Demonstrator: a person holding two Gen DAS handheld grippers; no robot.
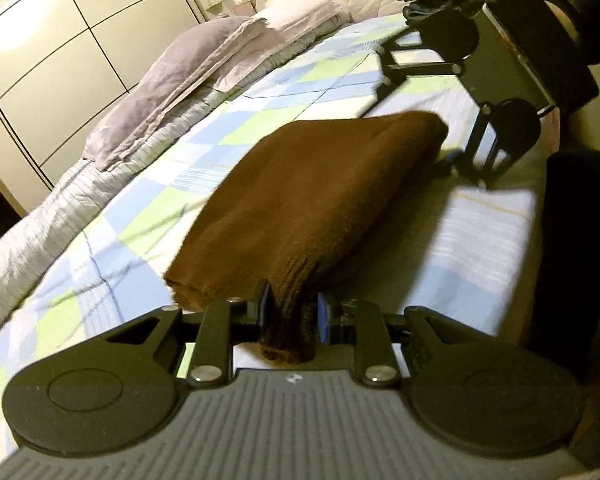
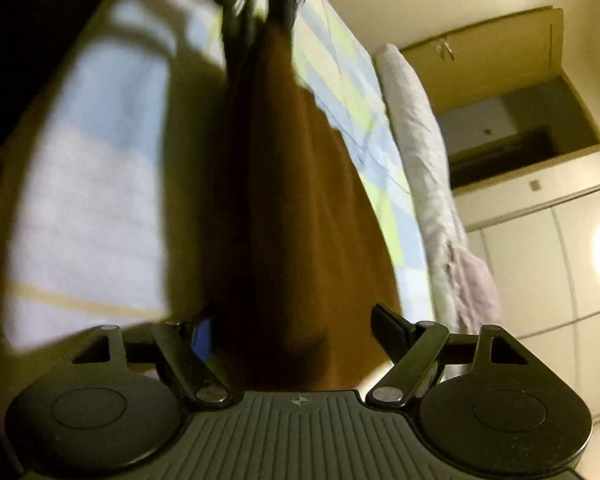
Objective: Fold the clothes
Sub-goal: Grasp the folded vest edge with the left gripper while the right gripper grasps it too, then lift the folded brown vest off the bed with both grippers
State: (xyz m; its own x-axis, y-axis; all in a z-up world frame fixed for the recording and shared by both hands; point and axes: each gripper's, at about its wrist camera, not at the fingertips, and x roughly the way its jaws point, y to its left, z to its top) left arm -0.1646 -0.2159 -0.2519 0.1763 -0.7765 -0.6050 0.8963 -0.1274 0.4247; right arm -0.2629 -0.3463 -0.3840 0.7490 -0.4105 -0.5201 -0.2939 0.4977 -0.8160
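On a wide bed covered by a blue, green and white checked quilt (image 1: 112,216), a folded brown knitted garment (image 1: 300,200) lies near its right edge. This looks like a late fold or a lift to move it. The left gripper (image 1: 290,316) is clenched on the garment's near corner. The right gripper (image 2: 292,334) straddles the far end, jaws spread, pads not visibly pressing; it would need to close next. A crumpled lilac sheet (image 1: 172,80) lies far left, well apart, blocking nothing.
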